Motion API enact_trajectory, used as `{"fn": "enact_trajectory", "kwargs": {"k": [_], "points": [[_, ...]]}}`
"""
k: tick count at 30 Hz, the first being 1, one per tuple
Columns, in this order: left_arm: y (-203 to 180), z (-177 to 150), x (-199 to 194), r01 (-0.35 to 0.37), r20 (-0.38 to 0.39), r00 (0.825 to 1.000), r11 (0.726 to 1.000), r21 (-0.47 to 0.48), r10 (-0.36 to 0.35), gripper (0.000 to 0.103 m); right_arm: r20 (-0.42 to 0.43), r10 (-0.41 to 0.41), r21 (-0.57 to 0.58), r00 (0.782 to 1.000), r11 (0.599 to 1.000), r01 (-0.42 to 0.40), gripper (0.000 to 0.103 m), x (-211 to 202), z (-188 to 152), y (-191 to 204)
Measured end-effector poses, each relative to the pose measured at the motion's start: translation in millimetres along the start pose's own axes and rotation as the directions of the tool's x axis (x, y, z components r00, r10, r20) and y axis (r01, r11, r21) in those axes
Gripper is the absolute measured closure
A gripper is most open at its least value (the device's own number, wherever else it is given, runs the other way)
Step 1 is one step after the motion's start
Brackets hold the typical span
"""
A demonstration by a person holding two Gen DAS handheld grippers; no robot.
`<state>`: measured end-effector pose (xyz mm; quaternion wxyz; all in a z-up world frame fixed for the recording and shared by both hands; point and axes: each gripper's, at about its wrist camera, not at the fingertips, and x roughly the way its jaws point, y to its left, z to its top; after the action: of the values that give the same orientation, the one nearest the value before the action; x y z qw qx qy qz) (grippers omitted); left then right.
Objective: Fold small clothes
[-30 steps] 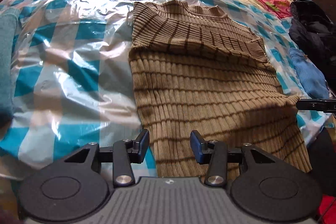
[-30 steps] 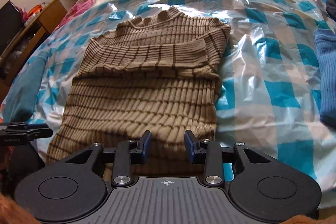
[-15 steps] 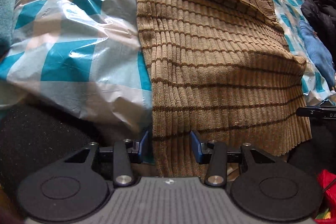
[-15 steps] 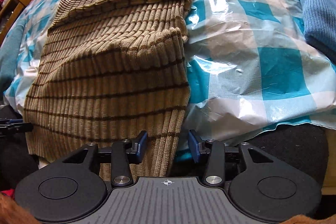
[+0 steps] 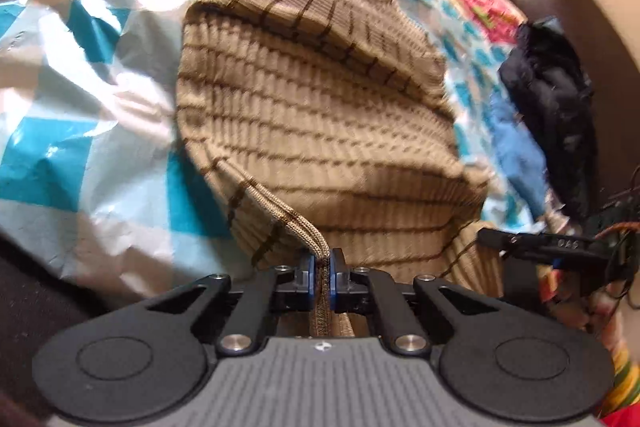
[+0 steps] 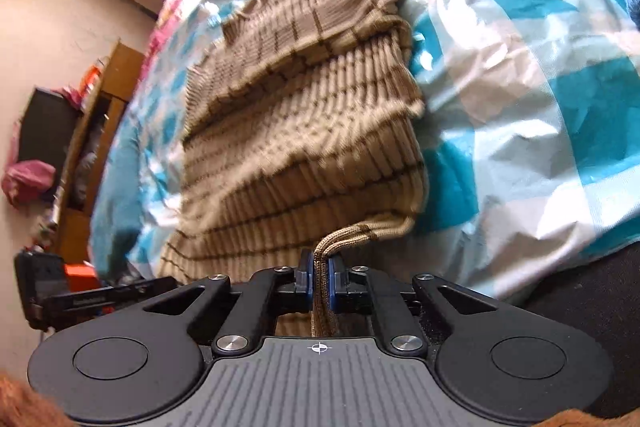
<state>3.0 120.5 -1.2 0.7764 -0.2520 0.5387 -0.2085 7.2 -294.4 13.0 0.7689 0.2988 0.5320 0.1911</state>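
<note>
Since half a second ago both sets of fingers, then spread apart at the sweater's hem, have closed on it, and the hem corners now rise off the bed. The bed (image 5: 60,163) is covered by a glossy teal-and-white checked plastic sheet (image 6: 540,75). On it lies the tan ribbed sweater (image 5: 320,107) with dark brown stripes, its sleeves folded across the chest near the collar. A blue knit garment (image 5: 520,147) and a dark jacket (image 5: 556,99) lie beyond the sweater's right side. The left gripper (image 5: 322,267) is clenched on the near left hem corner, bunching the knit into a ridge. The right gripper (image 6: 319,271) pinches the near right hem corner, cloth gathered between its blue pads.
</note>
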Motion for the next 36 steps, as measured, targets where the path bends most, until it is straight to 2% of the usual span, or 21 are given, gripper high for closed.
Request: {"fn": "enact_trajectory", "kwargs": {"k": [2,5,8,10,14,19,21,23,26,28,30,31,34,36], "points": [[-3,21,-4,0.075,0.064,0.995,0.997,-0.031,-0.073,0.091,0.092,0.086,0.034,0.992,0.995,-0.089,0.095,-9,16,5],[-5,61,-8,0.126,0.175,0.978,0.991,-0.046,-0.116,0.091,0.239,0.184,0.063,0.954,0.977,-0.204,0.095,-18,51,10],[2,104,-8,0.147,0.287,0.95,0.988,-0.054,-0.125,0.091,0.356,0.219,0.096,0.909,0.959,-0.268,0.095,-14,97,9],[10,131,-2,0.132,0.337,0.936,0.989,-0.07,-0.101,0.091,0.405,0.174,0.119,0.898,0.963,-0.241,0.095,-1,128,5],[31,173,21,0.099,0.392,0.919,0.987,-0.13,-0.04,0.091,0.432,0.085,0.194,0.898,0.963,-0.185,0.095,36,173,-12],[50,201,54,-0.018,0.39,0.918,0.988,-0.156,0.078,0.091,0.403,-0.016,0.249,0.915,0.964,-0.093,0.095,77,193,-30],[57,205,62,-0.027,0.376,0.922,0.984,-0.175,0.092,0.091,0.393,-0.049,0.261,0.918,0.964,-0.059,0.095,87,192,-39],[65,205,65,0.006,0.368,0.927,0.978,-0.208,0.073,0.09,0.385,-0.051,0.276,0.922,0.959,-0.062,0.091,88,193,-45],[74,203,61,0.061,0.38,0.924,0.962,-0.266,0.046,0.082,0.388,-0.012,0.276,0.922,0.956,-0.104,0.089,82,191,-49],[77,202,55,0.081,0.405,0.913,0.954,-0.287,0.044,0.069,0.399,-0.023,0.265,0.917,0.96,-0.092,0.082,77,190,-47],[77,201,47,0.084,0.439,0.897,0.952,-0.294,0.056,0.057,0.414,-0.031,0.251,0.91,0.965,-0.081,0.069,70,188,-45],[76,201,42,0.081,0.455,0.888,0.951,-0.298,0.067,0.053,0.421,-0.039,0.244,0.906,0.967,-0.071,0.066,67,187,-44],[76,200,31,0.073,0.48,0.873,0.949,-0.306,0.088,0.05,0.442,-0.071,0.21,0.894,0.977,-0.026,0.064,60,182,-40],[72,196,28,0.061,0.471,0.878,0.953,-0.296,0.09,0.05,0.437,-0.099,0.175,0.894,0.984,0.024,0.064,57,177,-35]]}}
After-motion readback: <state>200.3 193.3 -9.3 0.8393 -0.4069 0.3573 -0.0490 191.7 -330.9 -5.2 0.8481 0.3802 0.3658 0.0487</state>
